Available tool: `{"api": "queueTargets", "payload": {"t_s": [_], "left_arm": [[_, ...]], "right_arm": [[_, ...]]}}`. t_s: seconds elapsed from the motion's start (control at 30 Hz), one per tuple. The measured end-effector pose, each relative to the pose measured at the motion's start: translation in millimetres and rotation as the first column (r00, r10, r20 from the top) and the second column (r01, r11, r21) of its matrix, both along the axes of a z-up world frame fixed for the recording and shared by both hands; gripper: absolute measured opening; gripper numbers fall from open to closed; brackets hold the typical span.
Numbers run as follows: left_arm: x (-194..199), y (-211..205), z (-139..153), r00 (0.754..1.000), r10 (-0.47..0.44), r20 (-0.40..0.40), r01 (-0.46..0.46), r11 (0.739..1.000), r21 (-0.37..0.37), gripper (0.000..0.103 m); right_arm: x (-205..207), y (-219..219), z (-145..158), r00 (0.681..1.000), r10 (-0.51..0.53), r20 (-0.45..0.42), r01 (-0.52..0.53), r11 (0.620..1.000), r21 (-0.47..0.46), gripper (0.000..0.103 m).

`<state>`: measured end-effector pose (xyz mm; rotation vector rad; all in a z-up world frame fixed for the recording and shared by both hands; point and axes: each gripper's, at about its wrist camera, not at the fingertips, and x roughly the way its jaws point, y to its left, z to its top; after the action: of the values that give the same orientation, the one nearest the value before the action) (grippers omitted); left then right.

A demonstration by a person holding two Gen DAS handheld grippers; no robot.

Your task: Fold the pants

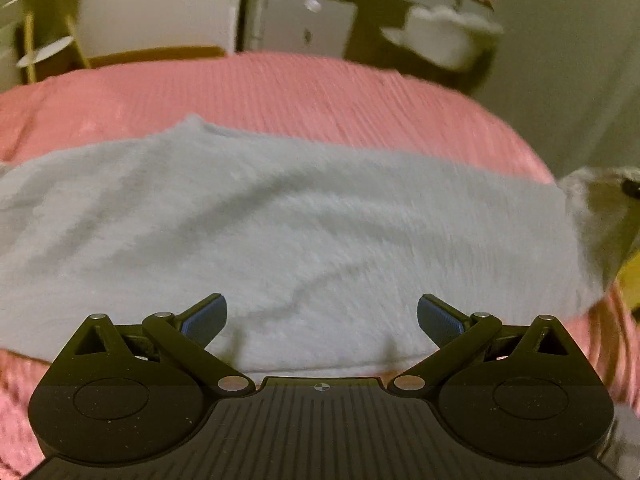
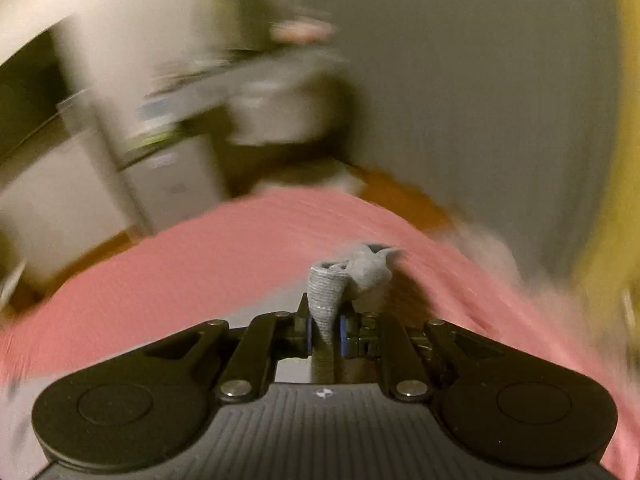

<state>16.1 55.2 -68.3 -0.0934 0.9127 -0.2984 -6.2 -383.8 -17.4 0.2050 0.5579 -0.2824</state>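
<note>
Pinching one pants (image 2: 326,296) hem – right gripper (image 2: 325,330) (left gripper (image 1: 322,316) gaping).

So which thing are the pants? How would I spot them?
Find the big pink bedspread that fills the view. The pants are the wide, pale grey fuzzy cloth lying across it, the only grey thing on the pink. One bunched end is pinched between the fingers of the right gripper.

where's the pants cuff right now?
In the right wrist view, centre frame: the grey ribbed cuff is pinched in the right hand-held gripper, above the pink bedspread. The rest of the pants lies spread on it in the left wrist view.
</note>
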Motion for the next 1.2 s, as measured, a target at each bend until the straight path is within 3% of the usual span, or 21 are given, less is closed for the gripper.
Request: {"api": "queueTargets", "payload": {"t_s": [0.07, 0.17, 0.23, 0.3, 0.4, 0.53, 0.7, 0.8, 0.83, 0.87, 0.9, 1.0, 1.03, 1.13, 1.2], "left_arm": [[-1, 16, 7, 0.999, 0.050, 0.015, -0.049, 0.999, -0.022, 0.103], [-4, 41, 8, 0.992, 0.123, 0.010, -0.123, 0.992, -0.042, 0.103], [-6, 56, 4, 0.987, 0.163, -0.012, -0.163, 0.986, -0.046, 0.103], [-9, 69, -2, 0.981, 0.192, -0.039, -0.193, 0.980, -0.047, 0.103], [-11, 79, -15, 0.974, 0.207, -0.088, -0.212, 0.976, -0.050, 0.103], [-6, 77, -25, 0.970, 0.194, -0.145, -0.204, 0.977, -0.057, 0.103], [-4, 62, -25, 0.987, 0.110, -0.116, -0.120, 0.990, -0.080, 0.103], [4, 47, -23, 0.991, 0.056, -0.124, -0.072, 0.989, -0.127, 0.103], [6, 41, -22, 0.991, 0.039, -0.125, -0.057, 0.987, -0.149, 0.103], [10, 37, -23, 0.992, 0.022, -0.126, -0.044, 0.983, -0.176, 0.103], [12, 31, -23, 0.992, 0.005, -0.128, -0.031, 0.979, -0.203, 0.103], [21, 8, -28, 0.986, -0.046, -0.158, 0.008, 0.972, -0.235, 0.103], [25, -1, -30, 0.983, -0.059, -0.171, 0.015, 0.970, -0.243, 0.103], [34, -22, -36, 0.970, -0.109, -0.217, 0.039, 0.952, -0.302, 0.103], [41, -34, -41, 0.957, -0.147, -0.251, 0.045, 0.927, -0.372, 0.103]], "right_arm": [[13, 72, 1, 0.970, 0.241, -0.030, -0.243, 0.965, -0.100, 0.012], [22, 158, -35, 0.873, 0.472, -0.122, -0.486, 0.861, -0.149, 0.012], [29, 196, -77, 0.803, 0.557, -0.213, -0.581, 0.811, -0.072, 0.012], [33, 218, -112, 0.751, 0.588, -0.300, -0.615, 0.789, 0.008, 0.013], [23, 230, -122, 0.771, 0.563, -0.297, -0.607, 0.791, -0.076, 0.014], [24, 220, -107, 0.784, 0.552, -0.284, -0.574, 0.819, 0.003, 0.014], [15, 208, -106, 0.792, 0.557, -0.250, -0.561, 0.825, 0.058, 0.015], [19, 206, -109, 0.808, 0.542, -0.230, -0.530, 0.840, 0.118, 0.021], [19, 203, -107, 0.807, 0.546, -0.222, -0.524, 0.837, 0.155, 0.039], [21, 199, -106, 0.808, 0.551, -0.209, -0.511, 0.832, 0.216, 0.065], [18, 192, -103, 0.824, 0.537, -0.178, -0.485, 0.833, 0.268, 0.073], [5, 165, -93, 0.889, 0.450, -0.083, -0.392, 0.843, 0.369, 0.082], [-1, 149, -91, 0.917, 0.396, -0.048, -0.340, 0.839, 0.425, 0.090], [-21, 100, -95, 0.978, 0.208, 0.015, -0.179, 0.796, 0.578, 0.094], [-34, 76, -102, 0.994, 0.106, 0.020, -0.095, 0.767, 0.634, 0.095]]}}
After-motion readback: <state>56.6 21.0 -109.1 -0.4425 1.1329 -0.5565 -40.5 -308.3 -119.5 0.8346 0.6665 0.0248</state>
